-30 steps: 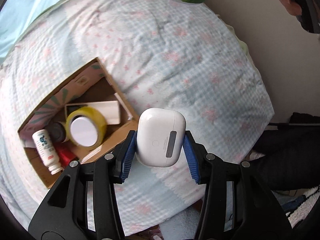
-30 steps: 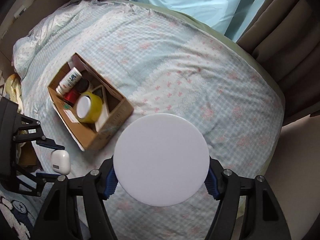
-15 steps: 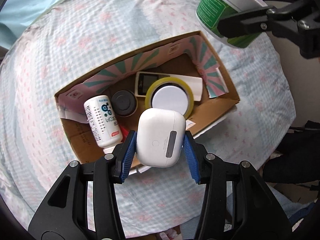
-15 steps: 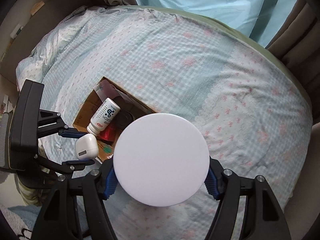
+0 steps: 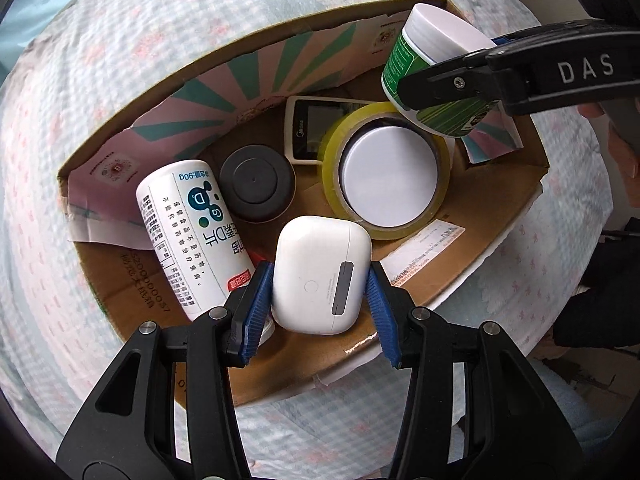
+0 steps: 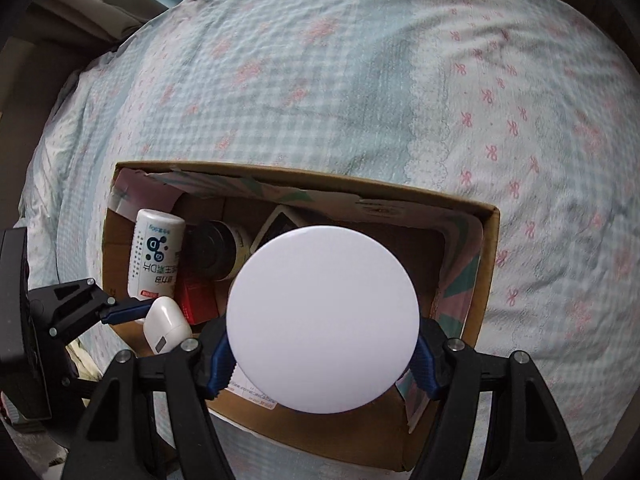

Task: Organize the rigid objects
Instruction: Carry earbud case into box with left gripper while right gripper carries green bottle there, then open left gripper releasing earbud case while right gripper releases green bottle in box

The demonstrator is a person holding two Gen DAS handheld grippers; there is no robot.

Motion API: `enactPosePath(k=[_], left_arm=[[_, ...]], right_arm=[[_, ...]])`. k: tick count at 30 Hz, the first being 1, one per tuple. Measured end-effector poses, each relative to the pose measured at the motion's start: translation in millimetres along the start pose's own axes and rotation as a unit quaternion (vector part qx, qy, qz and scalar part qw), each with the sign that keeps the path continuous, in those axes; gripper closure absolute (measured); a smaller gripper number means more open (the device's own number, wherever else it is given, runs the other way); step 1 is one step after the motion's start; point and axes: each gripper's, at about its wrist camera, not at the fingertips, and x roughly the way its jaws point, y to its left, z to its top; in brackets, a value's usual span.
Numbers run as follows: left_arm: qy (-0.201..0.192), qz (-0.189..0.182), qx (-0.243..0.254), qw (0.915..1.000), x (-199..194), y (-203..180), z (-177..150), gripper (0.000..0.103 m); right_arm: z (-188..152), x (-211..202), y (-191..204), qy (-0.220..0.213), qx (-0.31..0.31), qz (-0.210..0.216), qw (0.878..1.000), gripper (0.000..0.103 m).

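Now lower over the cardboard box (image 5: pixel 472 216), no longer over bare bed (image 6: pixel 320 80); left gripper (image 5: pixel 318 300) fingers clamped on earbud case (image 5: pixel 320 276); right gripper (image 6: pixel 320 352) fingers clamped on green jar (image 5: pixel 424 76).

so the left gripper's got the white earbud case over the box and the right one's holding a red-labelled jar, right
Not quite: the jar in the right gripper has a green label, as the left wrist view shows. The left gripper does hold the white earbud case over the box.

One cardboard box (image 5: pixel 500 216), one tape roll (image 5: pixel 444 152), two white bottles (image 5: pixel 188 232), one earbud case (image 5: pixel 320 276), one black lid (image 5: pixel 256 184), one remote (image 5: pixel 308 128).
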Motion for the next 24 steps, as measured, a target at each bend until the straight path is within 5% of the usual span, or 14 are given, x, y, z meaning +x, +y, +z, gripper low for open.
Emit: enactPosePath(k=[6,8,10,11,15,24], left_arm=[[-0.003,0.01,0.019,0.9998,0.1,-2.5,2.7,0.059],[-0.008,0.017,0.017,0.9997,-1.4,-2.7,3.5,0.052],[-0.017,0.007,0.012,0.9997,-6.1,-2.2,3.8,0.002],[-0.023,0.008,0.01,0.9997,-7.4,-2.0,4.6,0.0],[-0.024,0.009,0.012,0.9996,-5.0,-2.7,7.1,0.0],[-0.021,0.008,0.006,0.9997,-8.4,-6.6,8.9,0.0]], right_arm=[[5.7,9.3,-9.2,0.024,0.038,0.011,0.999,0.036],[6.7,11.6,-9.9,0.031,0.046,0.004,0.998,0.036],[10.7,9.1,-15.7,0.024,0.069,0.0,0.997,0.033],[12.9,5.4,-19.9,0.013,0.083,0.0,0.996,0.02],[16.2,-6.4,-27.0,0.001,0.108,0.005,0.994,0.003],[10.1,-14.6,-14.8,-0.013,0.07,-0.018,0.997,0.002]])
